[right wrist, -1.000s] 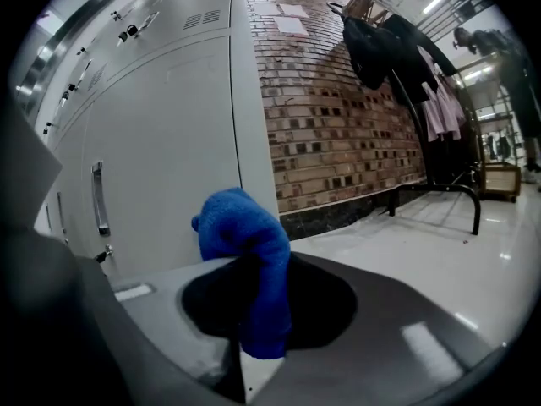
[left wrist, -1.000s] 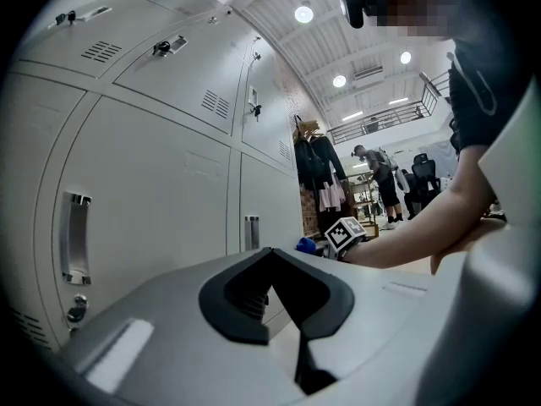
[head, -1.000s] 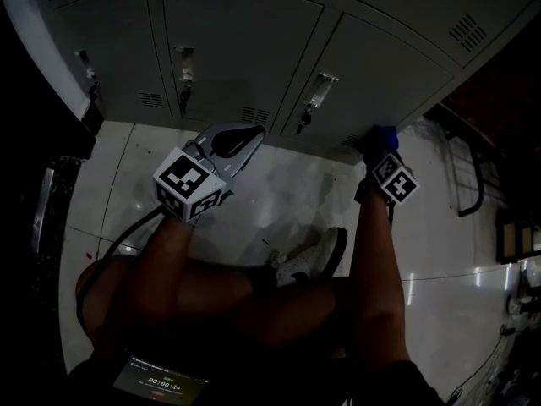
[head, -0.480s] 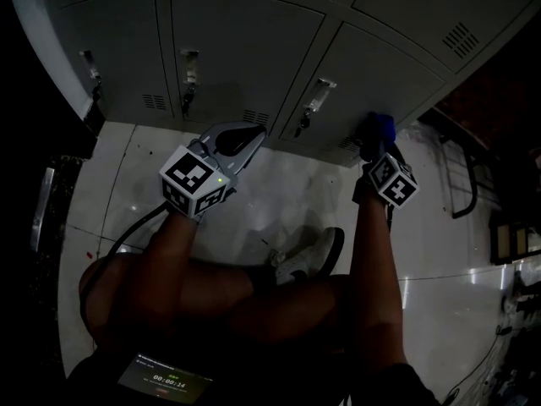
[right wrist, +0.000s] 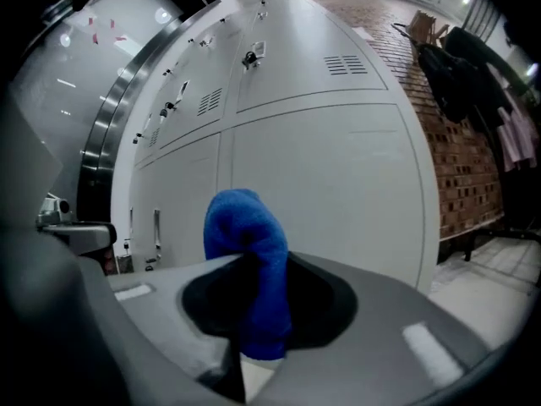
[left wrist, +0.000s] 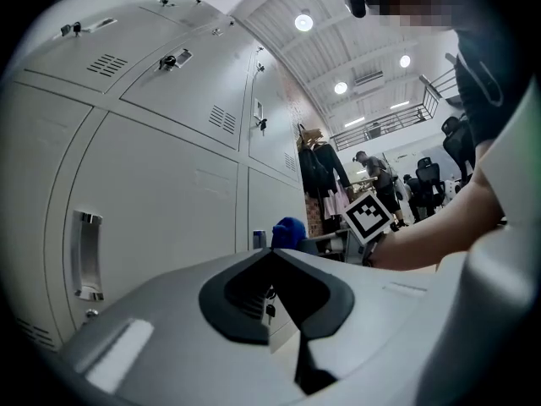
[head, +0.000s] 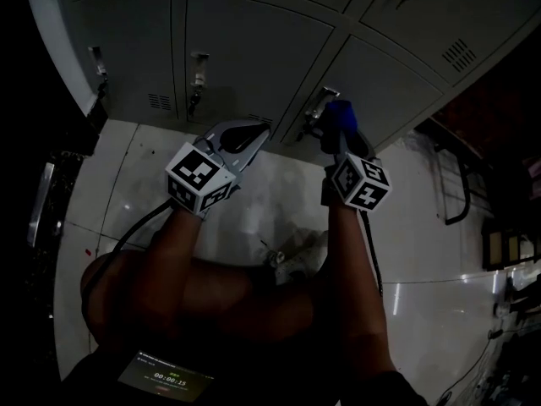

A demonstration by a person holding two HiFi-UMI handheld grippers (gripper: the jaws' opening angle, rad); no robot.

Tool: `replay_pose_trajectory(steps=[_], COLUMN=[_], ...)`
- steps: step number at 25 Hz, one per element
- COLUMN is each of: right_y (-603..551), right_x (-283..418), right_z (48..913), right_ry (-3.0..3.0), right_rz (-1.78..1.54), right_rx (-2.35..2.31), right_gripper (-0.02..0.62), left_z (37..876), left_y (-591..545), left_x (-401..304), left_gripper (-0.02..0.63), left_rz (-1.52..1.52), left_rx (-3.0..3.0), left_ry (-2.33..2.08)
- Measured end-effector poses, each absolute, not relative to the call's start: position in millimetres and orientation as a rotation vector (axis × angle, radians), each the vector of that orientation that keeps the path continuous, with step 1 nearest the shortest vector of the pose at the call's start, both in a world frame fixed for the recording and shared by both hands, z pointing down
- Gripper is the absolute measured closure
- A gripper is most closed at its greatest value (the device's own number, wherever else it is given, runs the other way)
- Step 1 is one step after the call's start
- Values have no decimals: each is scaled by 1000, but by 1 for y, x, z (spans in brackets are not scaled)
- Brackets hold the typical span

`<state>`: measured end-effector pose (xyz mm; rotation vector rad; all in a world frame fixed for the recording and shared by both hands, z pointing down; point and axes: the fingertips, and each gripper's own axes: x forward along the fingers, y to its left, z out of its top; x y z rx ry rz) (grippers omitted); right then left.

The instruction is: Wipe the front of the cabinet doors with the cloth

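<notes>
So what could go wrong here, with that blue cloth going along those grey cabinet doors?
Three things, I'd guess. The blue cloth is only pinched as a folded wad in the right gripper, so rubbing it over a cabinet door might tug it loose. It is also right beside a door handle, where it could snag. The left gripper, shut and empty, sits near the doors and could bump them.

We reach forward, both bare forearms extended. Our left gripper (head: 243,134) has its jaws pressed together, nothing between them. Our right gripper (head: 338,125), off to its right and slightly ahead, is clamped on the cloth (right wrist: 251,265), which bulges beyond its tips.
</notes>
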<state>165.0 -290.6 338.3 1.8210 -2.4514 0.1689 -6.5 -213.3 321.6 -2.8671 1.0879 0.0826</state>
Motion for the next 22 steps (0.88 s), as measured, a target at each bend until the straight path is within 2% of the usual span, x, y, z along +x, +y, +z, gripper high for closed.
replay_pose_trajectory(steps=[9,22], right_y=[-281,-303], right_x=[90,81], right_z=[389,472], right_ry=[-2509,-2440], right_rz=[250,383], right_rx=[1605,1511], right_gripper=[515,515], left_z=[322,335], left_y=[-217,-221], left_x=[-10,-11], left_gripper=[601,601], left_rz=[98,62], left_rx=[-2868,-2888], left_ry=[1104,1127])
